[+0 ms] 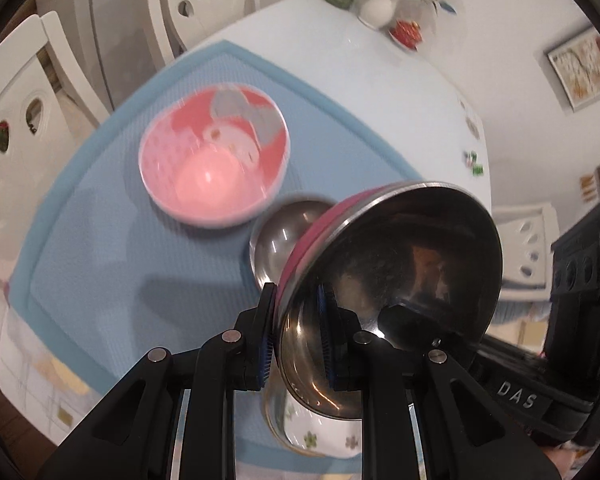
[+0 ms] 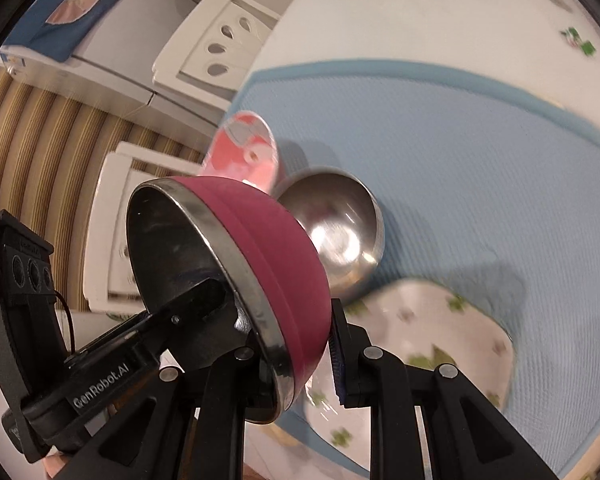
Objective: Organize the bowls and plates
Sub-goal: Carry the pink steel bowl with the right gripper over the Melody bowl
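Left hand-held gripper point(image 1: 296, 340): clenched on the rim of the magenta-sided steel bowl point(image 1: 392, 276), one pad outside the wall, the other inside; the bowl is tilted on edge and lifted off the mat.
Right hand-held gripper point(image 2: 296, 360): grips the same bowl point(image 2: 260, 256) at another part of the rim, one finger inside the steel hollow, the blue pad point(image 2: 336, 356) against the magenta outer wall.
Small steel bowl point(image 1: 280, 240): just beyond the left gripper's fingers, upright on the mat, partly hidden behind the held bowl; seen also from the right wrist point(image 2: 336, 232).
Pink bowl point(image 1: 214, 156): farther ahead and to the left of the left gripper, upright on the mat, close beside the small steel bowl.
Floral plate point(image 2: 428, 344): below the grippers, flat on the mat.
Blue mat point(image 1: 100, 240): covers the counter point(image 1: 360, 72) beneath all the dishes.
Vase with flowers point(image 1: 380, 0): at the far end of the counter, well apart.
White chairs point(image 1: 20, 112): beside the counter, to the left.
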`<state>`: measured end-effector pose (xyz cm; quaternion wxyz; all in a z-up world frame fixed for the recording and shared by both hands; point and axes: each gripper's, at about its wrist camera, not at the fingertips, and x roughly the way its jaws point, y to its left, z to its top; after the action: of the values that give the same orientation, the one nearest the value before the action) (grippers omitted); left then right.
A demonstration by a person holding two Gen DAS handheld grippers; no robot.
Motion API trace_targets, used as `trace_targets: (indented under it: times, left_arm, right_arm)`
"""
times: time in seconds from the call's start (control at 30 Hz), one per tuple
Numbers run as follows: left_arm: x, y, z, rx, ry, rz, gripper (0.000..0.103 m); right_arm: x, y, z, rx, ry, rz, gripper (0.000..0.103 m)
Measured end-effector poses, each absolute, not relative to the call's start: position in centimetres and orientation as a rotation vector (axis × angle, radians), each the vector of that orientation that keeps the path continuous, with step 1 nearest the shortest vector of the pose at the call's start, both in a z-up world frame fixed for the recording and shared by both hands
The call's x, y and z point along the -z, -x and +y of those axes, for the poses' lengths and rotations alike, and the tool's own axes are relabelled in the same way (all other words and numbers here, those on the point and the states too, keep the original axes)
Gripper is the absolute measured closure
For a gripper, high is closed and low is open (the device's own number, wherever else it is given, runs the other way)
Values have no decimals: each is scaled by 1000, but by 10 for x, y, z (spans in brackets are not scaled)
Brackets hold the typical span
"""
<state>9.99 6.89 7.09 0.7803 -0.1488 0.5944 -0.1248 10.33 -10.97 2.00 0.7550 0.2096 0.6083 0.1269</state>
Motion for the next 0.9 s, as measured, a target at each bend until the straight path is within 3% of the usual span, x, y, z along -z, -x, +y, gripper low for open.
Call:
trace_targets:
  times: [0.4, 0.83, 0.9]
  left_arm:
    - [-50, -207, 120, 283, 286, 1312, 87]
    - [-7, -224, 146, 266, 363, 1380, 87]
    - [-8, -225, 149, 252, 367, 1366, 87]
  right_arm:
    - [-6, -205, -43, -205, -513, 1362, 85]
    - [33, -228, -31, -132, -535, 1454, 84]
    - [32, -229, -30, -120, -514, 1458, 80]
